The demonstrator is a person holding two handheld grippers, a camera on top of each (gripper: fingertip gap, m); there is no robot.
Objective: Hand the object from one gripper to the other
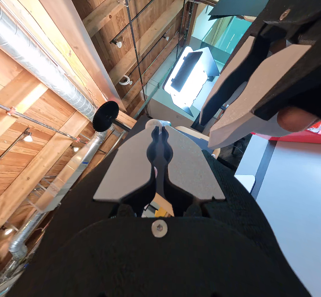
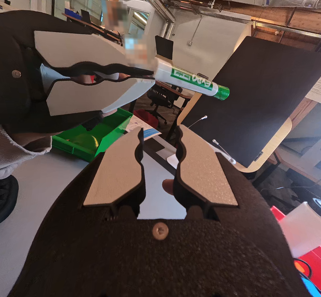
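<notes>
Currently my left gripper [image 2: 152, 75] pinches the marker [image 2: 189, 82] by its tail end, midair; right gripper [image 2: 159, 139] spread below. Light, stiff, slick barrel; I'd grab mid-barrel near the green cap [image 2: 222, 93].

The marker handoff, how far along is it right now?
Done: the left gripper is shut on the marker by its end and holds it up above the table. In hand: the right gripper is open below the marker, not touching it. Left: close the right gripper on the barrel, then release the left.
</notes>
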